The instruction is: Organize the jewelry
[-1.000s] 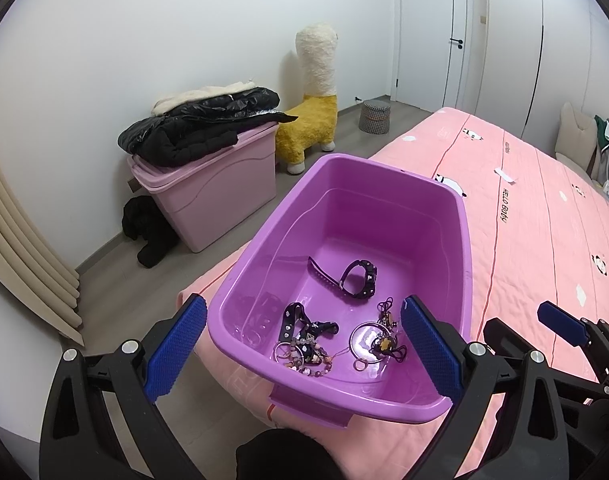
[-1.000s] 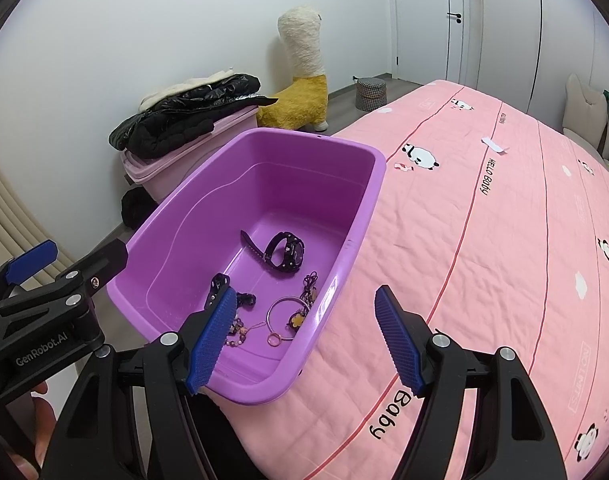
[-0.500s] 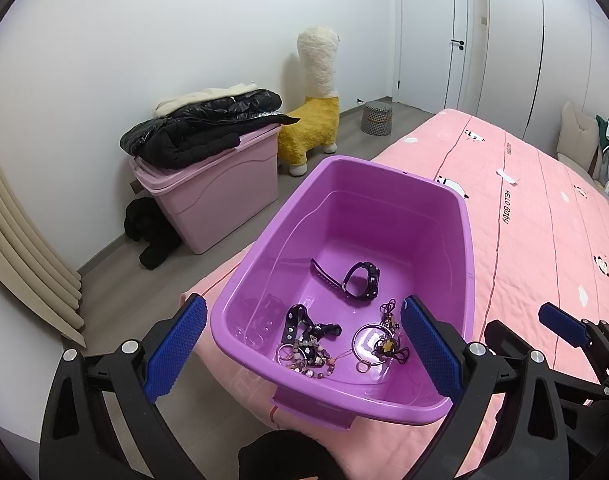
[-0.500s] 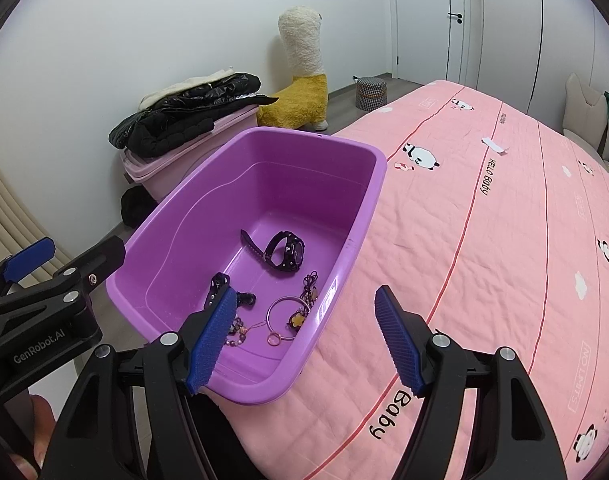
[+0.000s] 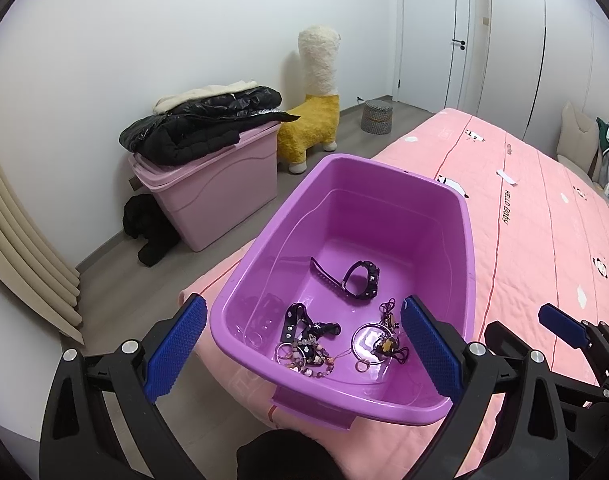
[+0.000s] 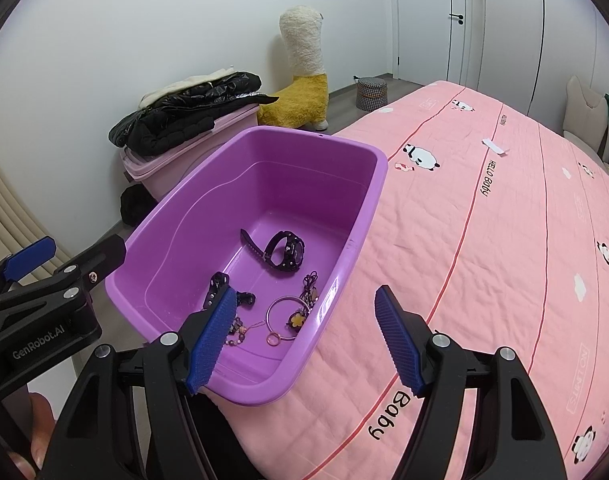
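Currently we see:
left hand-held gripper [image 5: 302, 342]: wide, holding nothing, above near rim
right hand-held gripper [image 6: 306, 340]: wide, holding nothing
purple tub [image 5: 470, 248]: on pink bed [image 6: 504, 240], at its corner
jewelry [image 5: 308, 350]: inside tub, near end
black watch [image 6: 286, 251]: tub middle

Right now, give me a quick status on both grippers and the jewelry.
Left gripper open, empty. Right gripper open, empty. Jewelry and watch loose in purple bin. Nothing blocking.

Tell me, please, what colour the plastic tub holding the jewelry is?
The plastic tub is purple, shown best in the left wrist view.
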The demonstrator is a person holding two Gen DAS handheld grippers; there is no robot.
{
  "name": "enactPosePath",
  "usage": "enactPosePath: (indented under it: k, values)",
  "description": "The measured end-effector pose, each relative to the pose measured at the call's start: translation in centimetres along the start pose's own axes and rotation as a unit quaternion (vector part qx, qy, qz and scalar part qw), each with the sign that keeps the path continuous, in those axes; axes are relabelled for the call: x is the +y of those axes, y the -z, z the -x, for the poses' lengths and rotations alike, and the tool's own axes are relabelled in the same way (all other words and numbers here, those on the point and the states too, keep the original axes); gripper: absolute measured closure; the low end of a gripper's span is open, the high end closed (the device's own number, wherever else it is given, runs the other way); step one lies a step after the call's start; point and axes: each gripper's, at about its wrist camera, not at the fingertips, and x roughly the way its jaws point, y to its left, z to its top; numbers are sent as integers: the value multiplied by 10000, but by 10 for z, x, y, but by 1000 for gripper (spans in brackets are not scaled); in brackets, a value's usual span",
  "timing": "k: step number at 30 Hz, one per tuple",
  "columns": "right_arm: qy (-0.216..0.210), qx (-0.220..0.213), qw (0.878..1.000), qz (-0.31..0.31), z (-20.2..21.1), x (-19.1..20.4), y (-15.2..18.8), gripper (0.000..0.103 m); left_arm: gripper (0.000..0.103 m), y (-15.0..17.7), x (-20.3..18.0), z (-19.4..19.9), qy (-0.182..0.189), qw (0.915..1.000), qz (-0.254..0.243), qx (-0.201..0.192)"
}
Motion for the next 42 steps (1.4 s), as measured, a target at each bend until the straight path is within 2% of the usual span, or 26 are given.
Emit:
enactPosePath:
  k: [7,21,42]
  values:
    - [9,4,10000,9,-1,1,1,34,7,1,-1,3,-48,9998,-47,-162]
    - [8,15,10000,9,-4,0,3,34,7,2,3,-6,61,9998,146,72]
    - [11,42,10000,20,-8,-1,5,34,7,5,2,-8,46,9998,145,97]
